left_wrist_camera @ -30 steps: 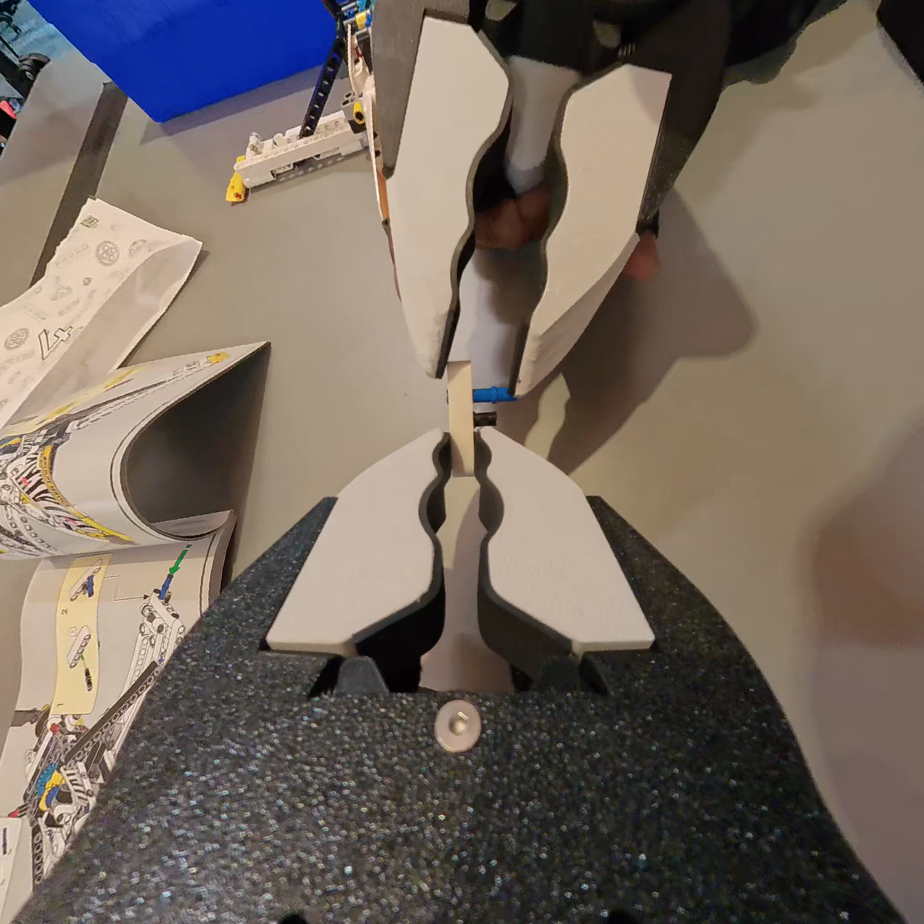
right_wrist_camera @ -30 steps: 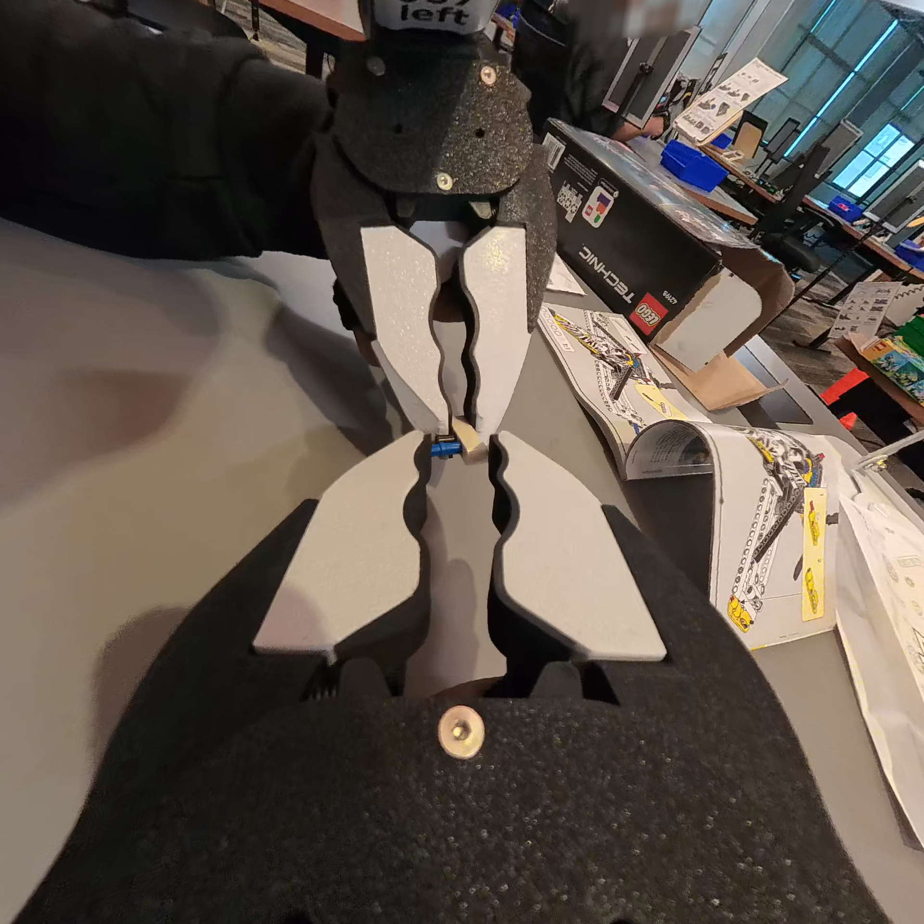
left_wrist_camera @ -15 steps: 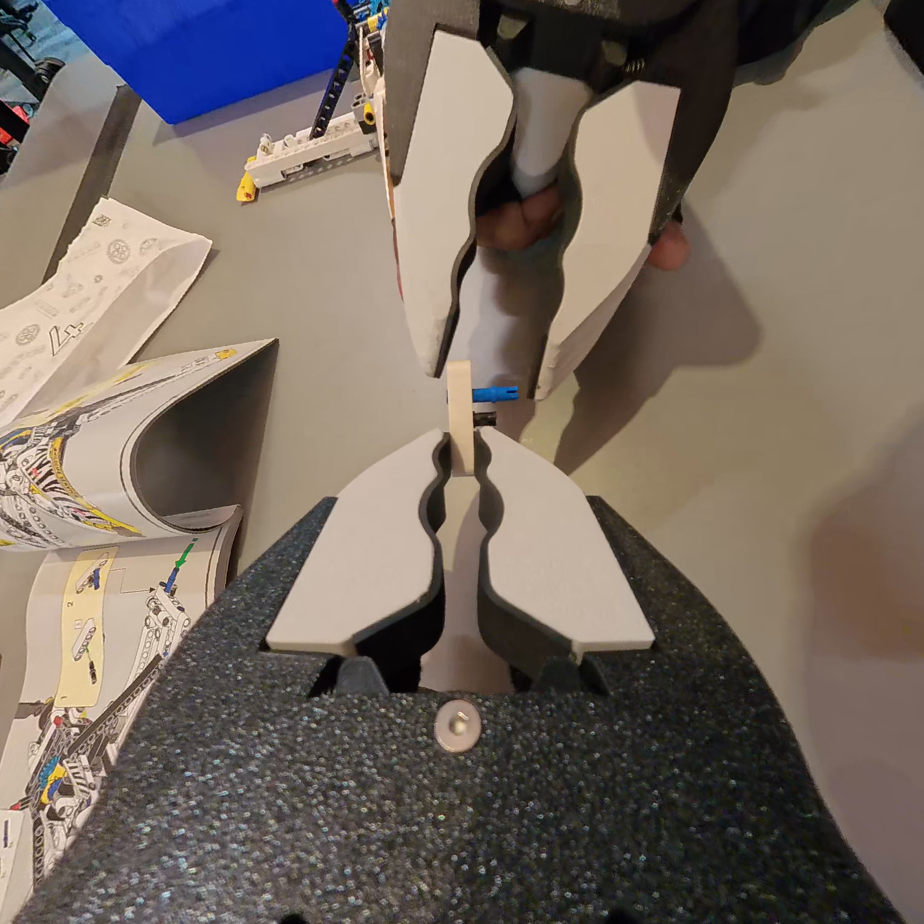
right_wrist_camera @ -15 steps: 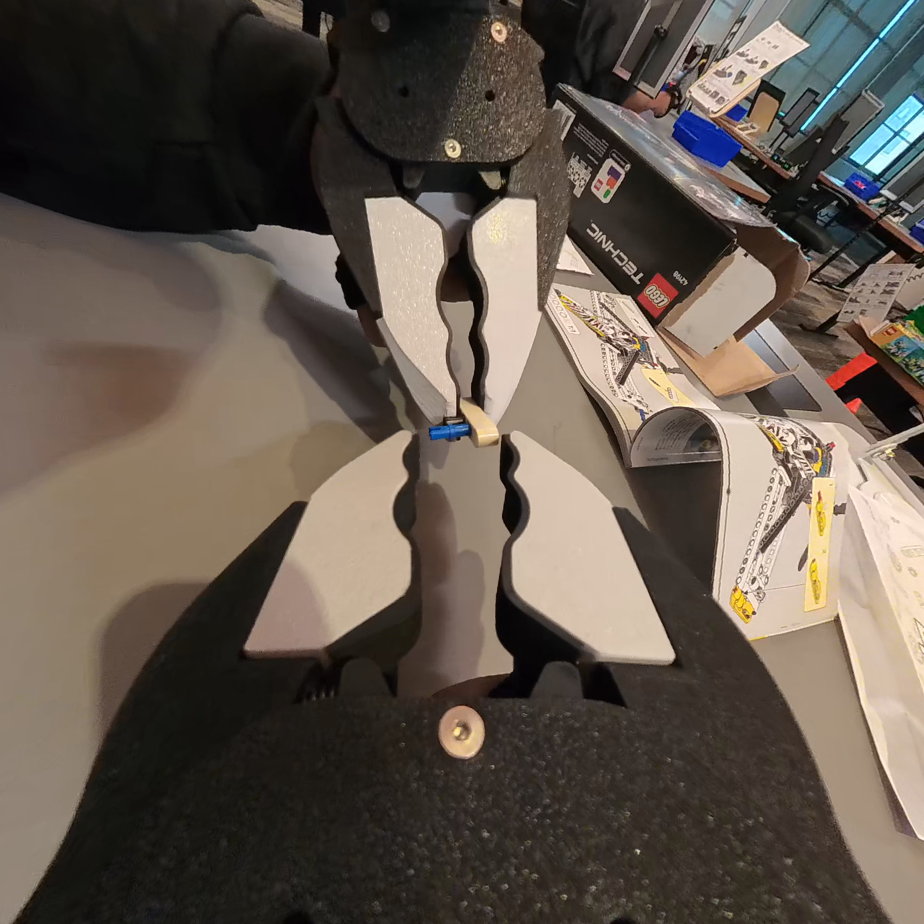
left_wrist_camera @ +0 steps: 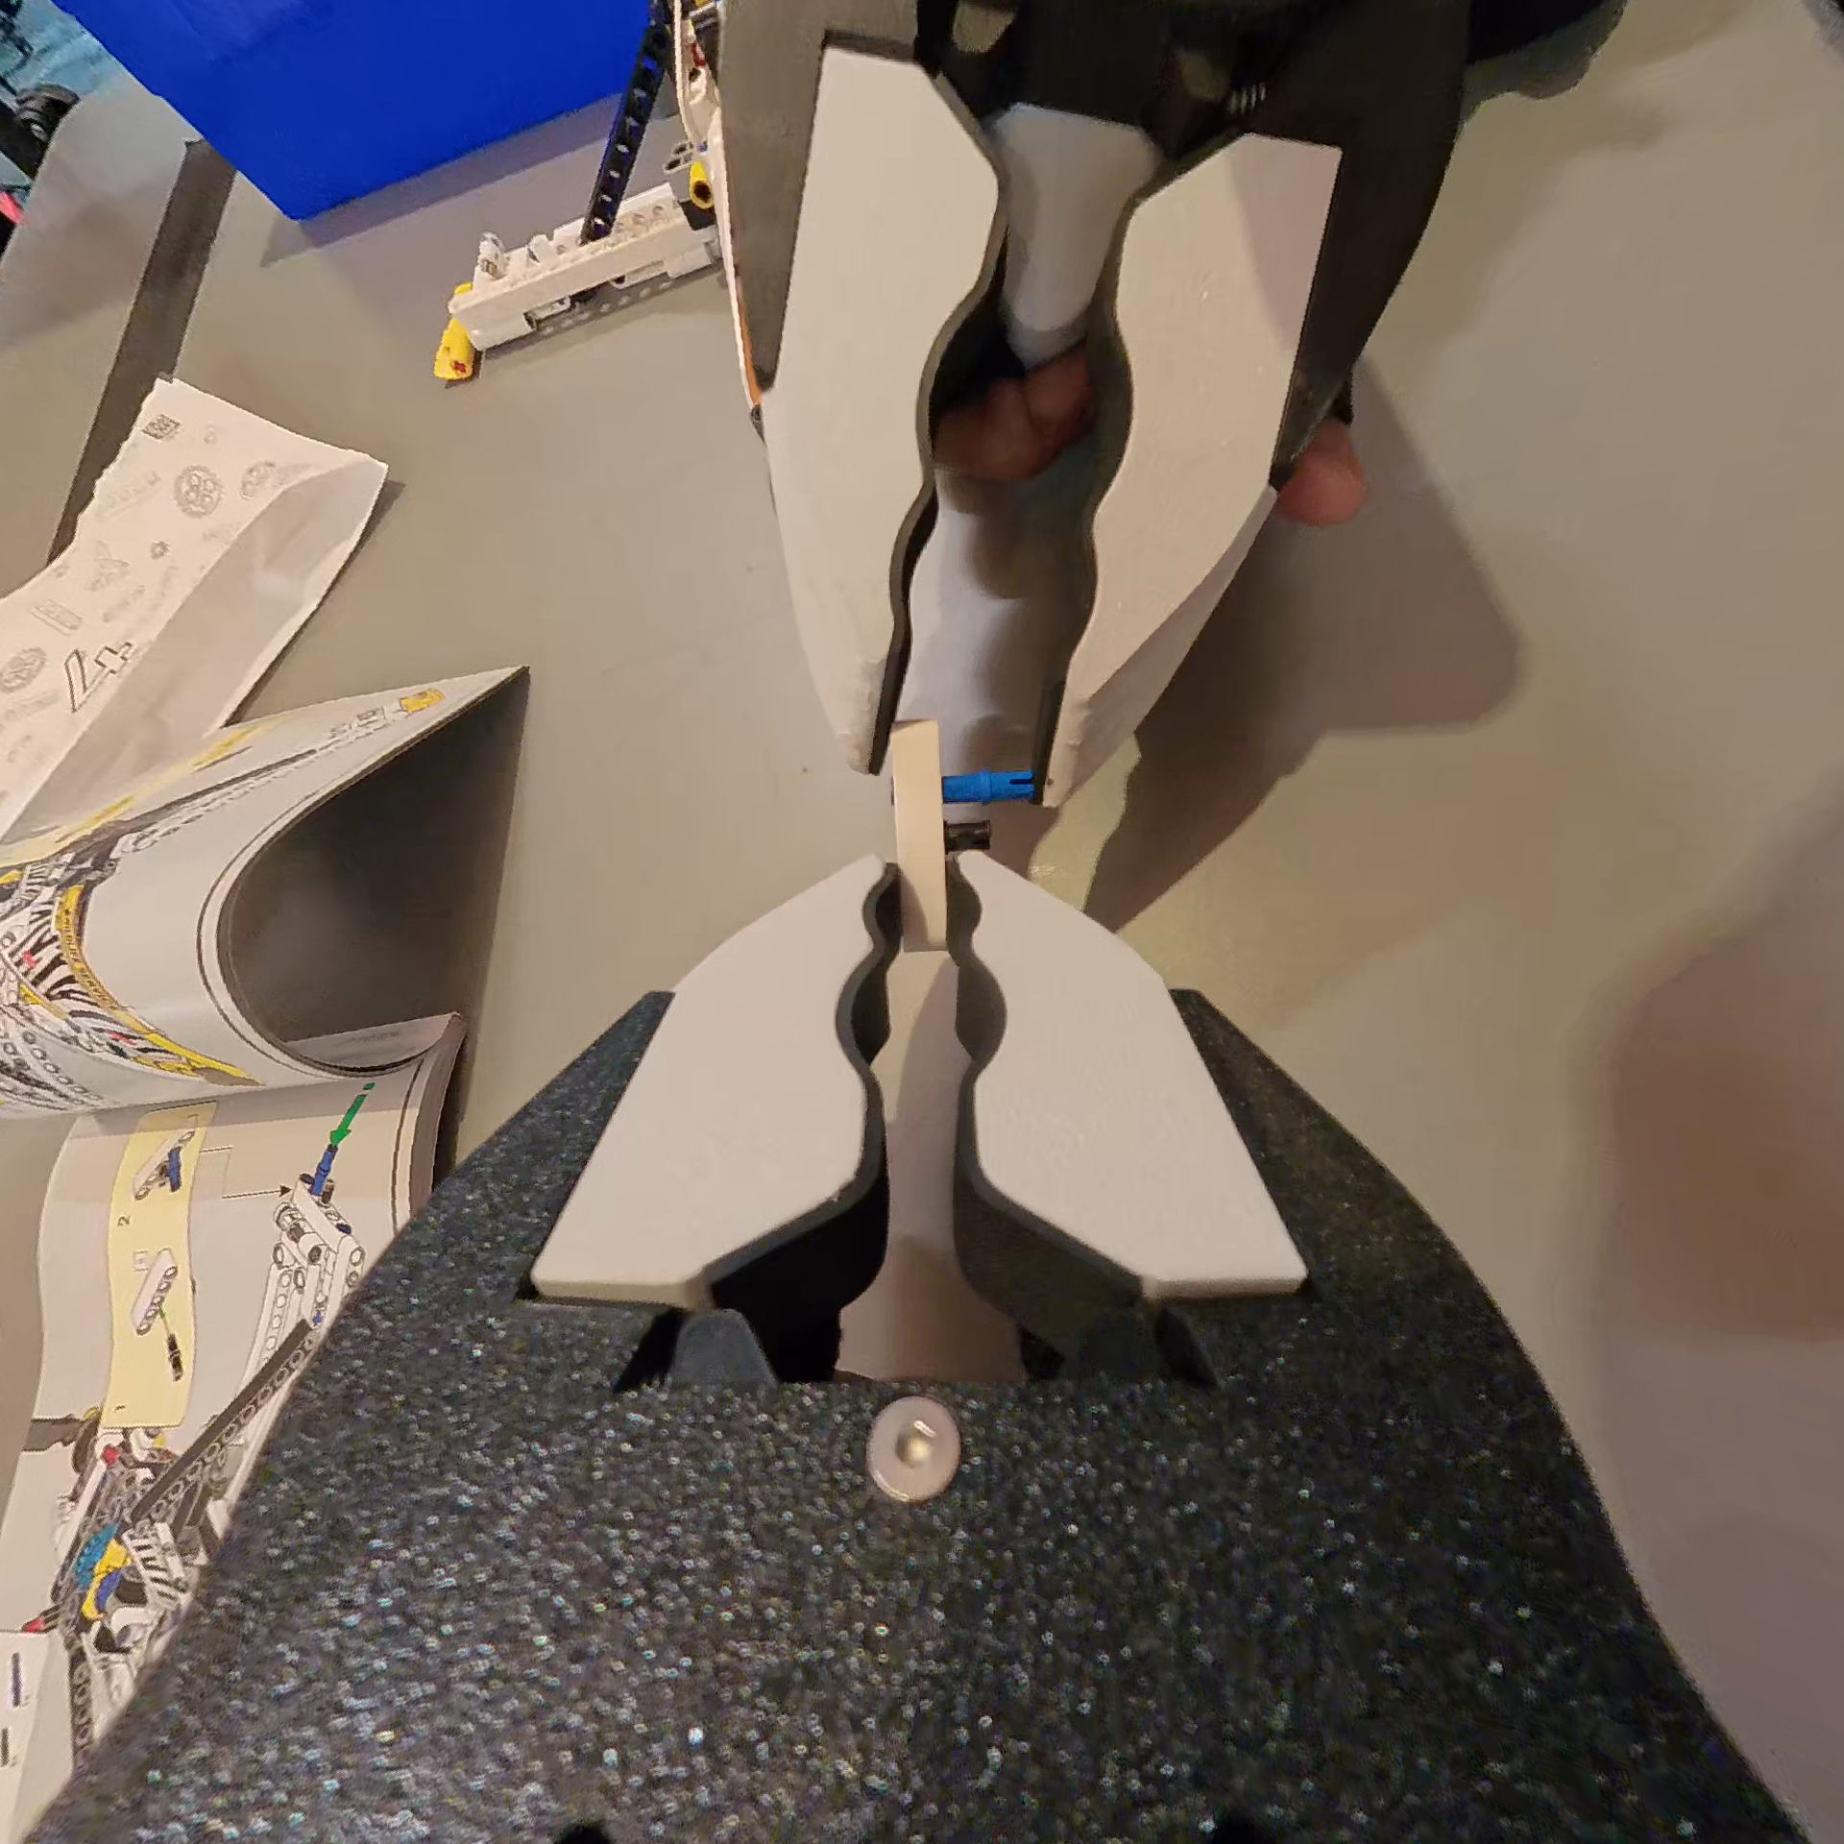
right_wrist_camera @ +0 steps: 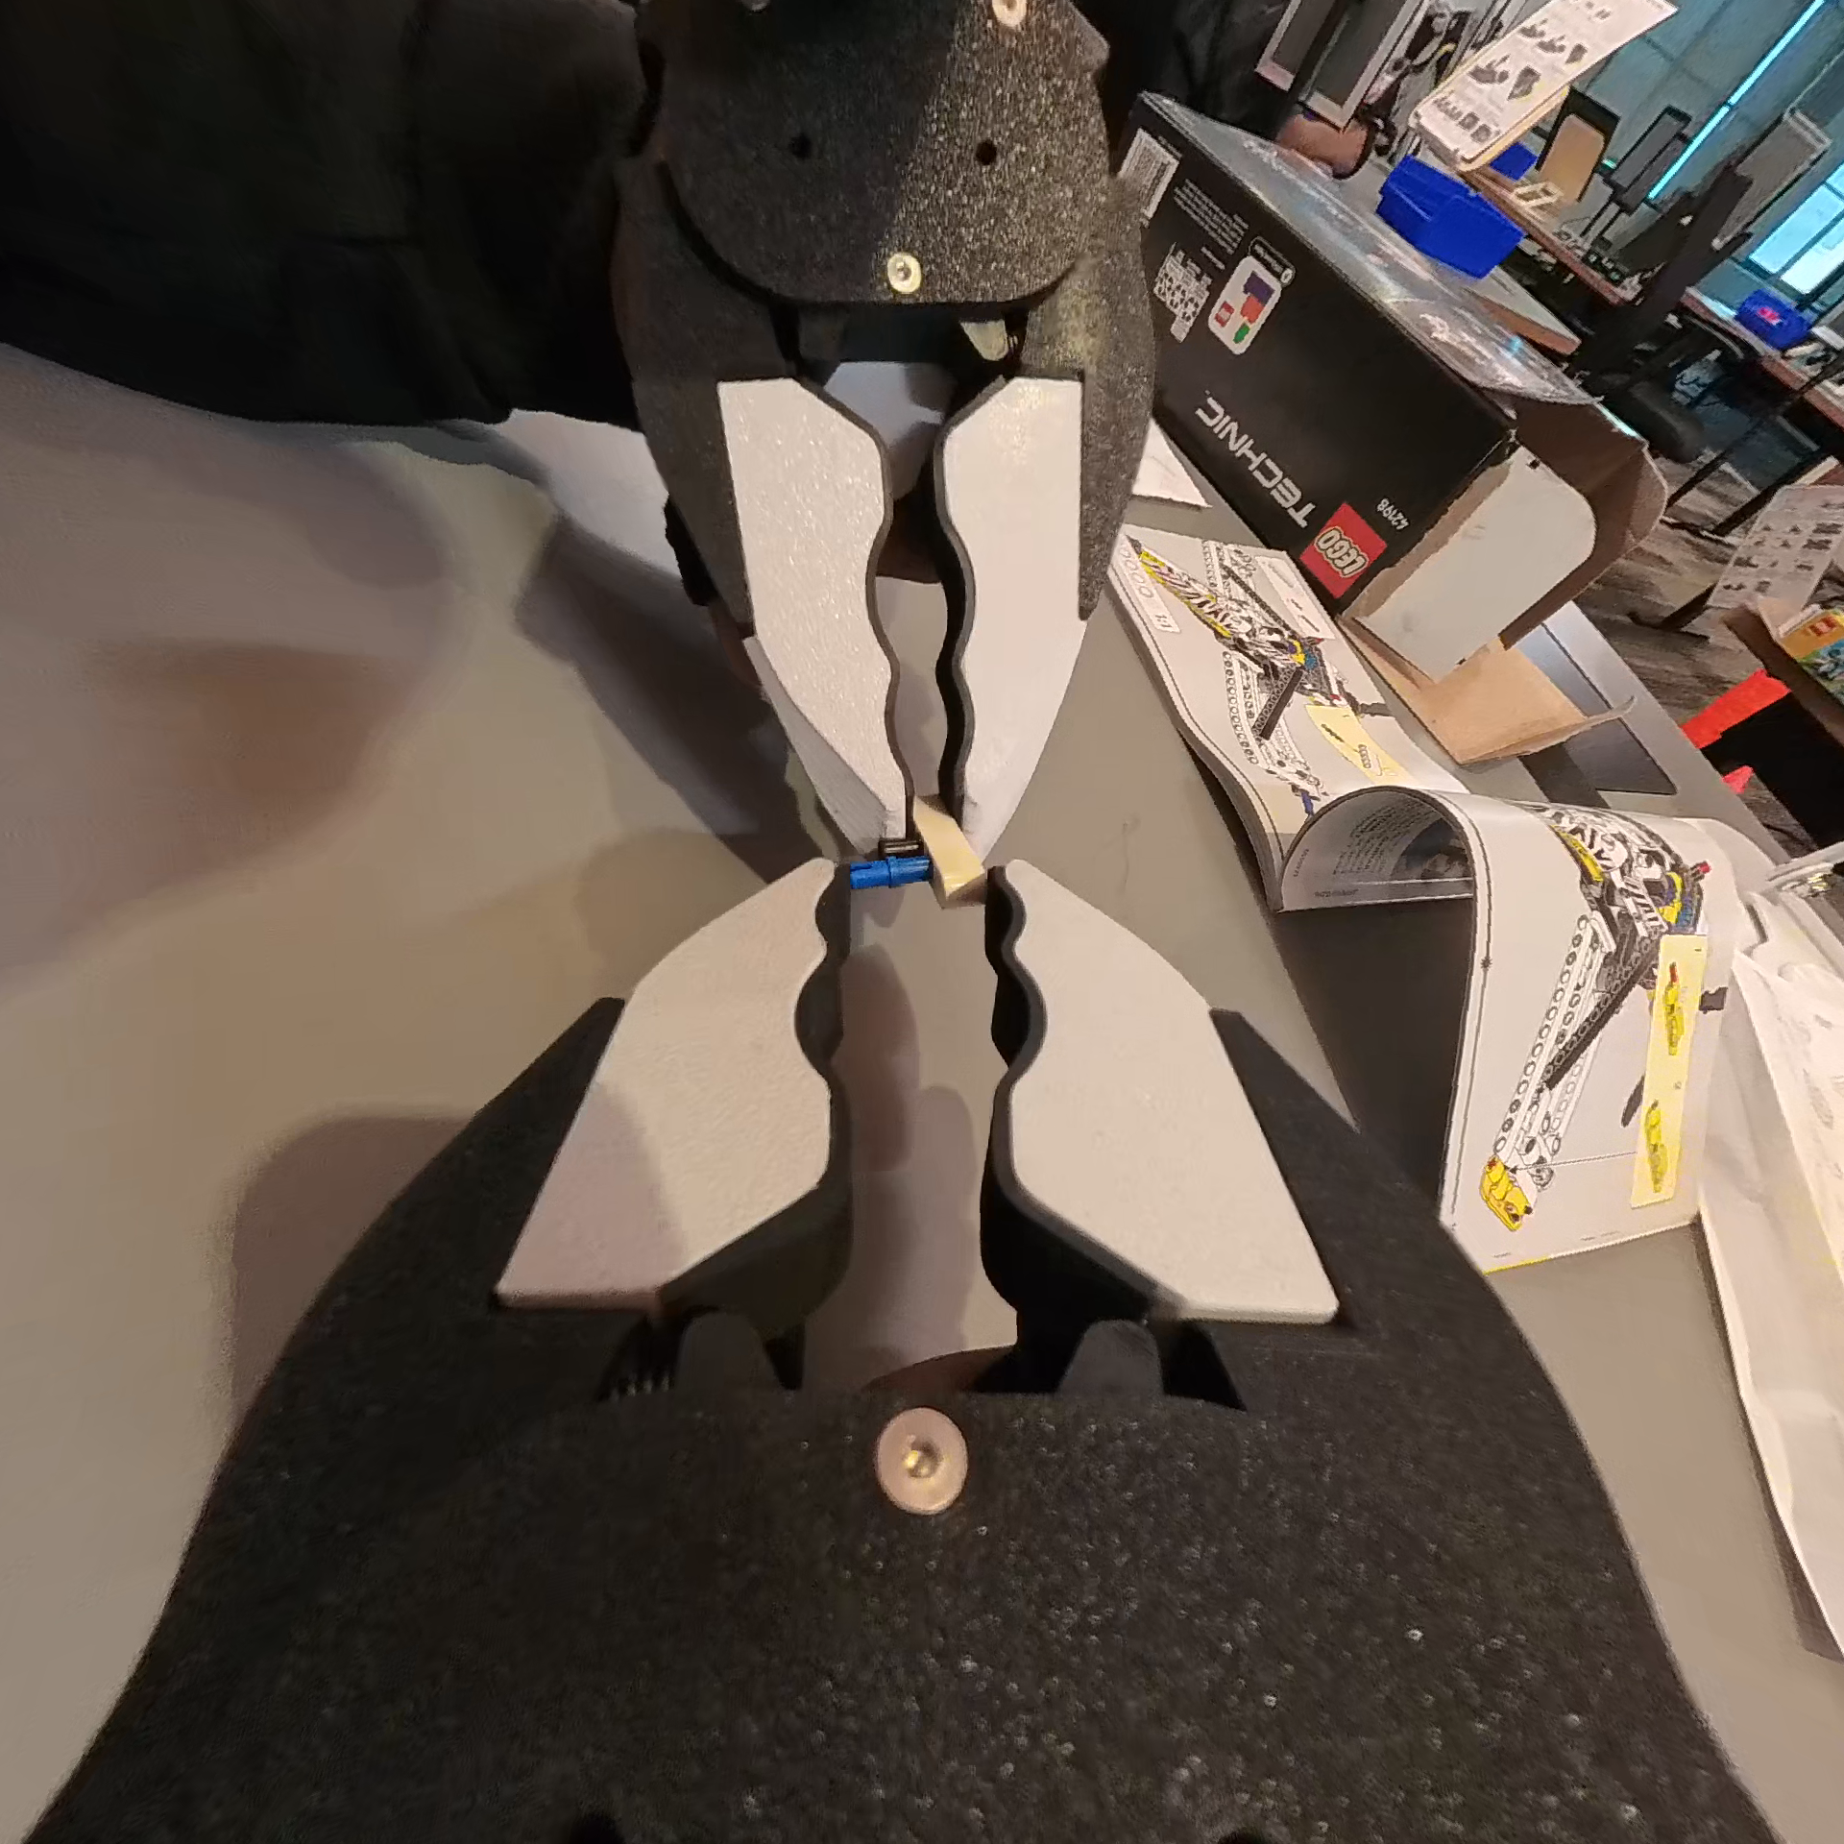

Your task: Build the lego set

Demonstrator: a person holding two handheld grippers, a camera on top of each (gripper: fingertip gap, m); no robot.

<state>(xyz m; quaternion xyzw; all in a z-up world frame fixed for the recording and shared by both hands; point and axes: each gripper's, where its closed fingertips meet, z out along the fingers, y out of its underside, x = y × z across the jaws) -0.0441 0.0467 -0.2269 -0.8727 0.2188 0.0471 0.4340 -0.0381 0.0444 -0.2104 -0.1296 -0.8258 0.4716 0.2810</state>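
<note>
**Two grippers meet at a small beam**

The left gripper (left_wrist_camera: 923, 878) clamps a tan flat plastic beam (left_wrist_camera: 920, 838). The right gripper (right_wrist_camera: 913, 878) brackets the beam and its blue plastic pin (left_wrist_camera: 983, 788), pads seemingly touching; a short black pin (left_wrist_camera: 970, 833) is already seated. Curled instruction booklet (left_wrist_camera: 200, 878) at nine o'clock.

Open grey tabletop (left_wrist_camera: 1497, 898) to the right of both grippers, in the left wrist view. Blocked on the left by a curled instruction booklet (left_wrist_camera: 200, 898), with a loose printed sheet (left_wrist_camera: 150, 559) beyond it. Farther off, a white brick assembly (left_wrist_camera: 589, 279) and blue bin (left_wrist_camera: 349, 90). Between the two facing grippers, barely any gap, filled by a tan beam (left_wrist_camera: 920, 848) with its blue pin (left_wrist_camera: 983, 788).
</note>
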